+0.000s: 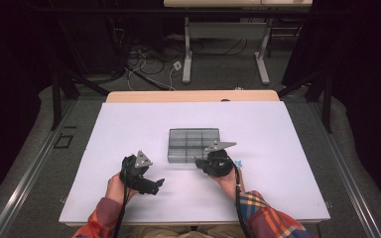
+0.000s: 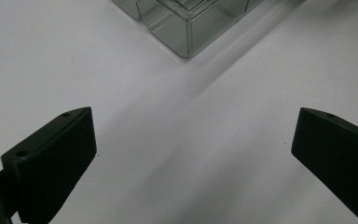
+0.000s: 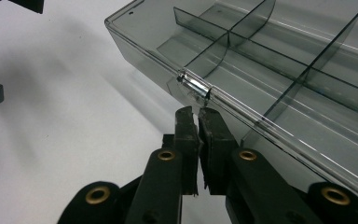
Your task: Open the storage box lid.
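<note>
A clear grey compartment box point(image 1: 193, 145) sits mid-table, divided by thin walls, with nothing visible in its cells. In the right gripper view its front wall point(image 3: 261, 107) carries a small metal clasp point(image 3: 193, 87). My right gripper point(image 3: 198, 113) is shut, and its tips stand just under that clasp; I cannot tell whether they touch it, and nothing is between the jaws. In the high view the right gripper point(image 1: 199, 161) is at the box's near edge. My left gripper point(image 1: 156, 184) hovers low over the mat, left of the box, open wide point(image 2: 196, 114) and holding nothing, with the box corner point(image 2: 186, 32) ahead.
A white mat point(image 1: 129, 129) covers the table top. A small blue object point(image 1: 239, 163) lies just right of the right hand. Beyond the far edge are a wooden table strip point(image 1: 193, 95), cables and metal legs point(image 1: 187, 59) on the floor.
</note>
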A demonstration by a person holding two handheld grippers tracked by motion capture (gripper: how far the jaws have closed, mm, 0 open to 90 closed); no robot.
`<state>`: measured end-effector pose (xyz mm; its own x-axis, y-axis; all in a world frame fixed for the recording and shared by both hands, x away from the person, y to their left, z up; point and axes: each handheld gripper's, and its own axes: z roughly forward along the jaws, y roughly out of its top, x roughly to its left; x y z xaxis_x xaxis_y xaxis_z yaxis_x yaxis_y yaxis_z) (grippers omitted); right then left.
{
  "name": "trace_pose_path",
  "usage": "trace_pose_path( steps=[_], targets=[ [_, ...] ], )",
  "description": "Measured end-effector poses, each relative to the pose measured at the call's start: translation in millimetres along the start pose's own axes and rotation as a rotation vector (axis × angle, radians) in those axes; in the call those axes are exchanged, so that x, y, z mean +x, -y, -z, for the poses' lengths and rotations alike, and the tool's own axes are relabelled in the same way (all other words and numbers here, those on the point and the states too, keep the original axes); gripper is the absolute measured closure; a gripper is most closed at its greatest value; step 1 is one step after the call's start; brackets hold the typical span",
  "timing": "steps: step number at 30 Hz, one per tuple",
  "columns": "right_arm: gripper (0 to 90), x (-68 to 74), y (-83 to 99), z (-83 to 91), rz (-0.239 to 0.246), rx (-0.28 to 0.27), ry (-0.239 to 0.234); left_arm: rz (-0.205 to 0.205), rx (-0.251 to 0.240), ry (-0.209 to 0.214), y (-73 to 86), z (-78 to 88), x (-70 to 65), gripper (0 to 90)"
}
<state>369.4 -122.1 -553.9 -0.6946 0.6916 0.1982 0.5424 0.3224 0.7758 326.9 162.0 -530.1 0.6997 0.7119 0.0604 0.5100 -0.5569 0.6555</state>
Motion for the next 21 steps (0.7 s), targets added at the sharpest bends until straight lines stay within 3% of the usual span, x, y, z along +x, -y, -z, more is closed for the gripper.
trace_pose_path(
  steps=[7, 9, 21],
  targets=[
    [86.6, -1.1, -0.2, 2.0, -0.006, 0.028, -0.004, -0.001, 0.0, -0.002, 0.0, 0.0, 0.0, 0.0],
    [86.6, -1.7, 0.4, 1.1, -0.007, 0.009, -0.006, -0.005, 0.017, 0.01, -0.6, 1.0, 0.8, 0.0],
    [86.6, -2.1, 0.8, 1.1, -0.004, 0.0, -0.008, -0.004, 0.01, 0.004, -0.2, 0.4, 0.5, 0.0]
  ],
)
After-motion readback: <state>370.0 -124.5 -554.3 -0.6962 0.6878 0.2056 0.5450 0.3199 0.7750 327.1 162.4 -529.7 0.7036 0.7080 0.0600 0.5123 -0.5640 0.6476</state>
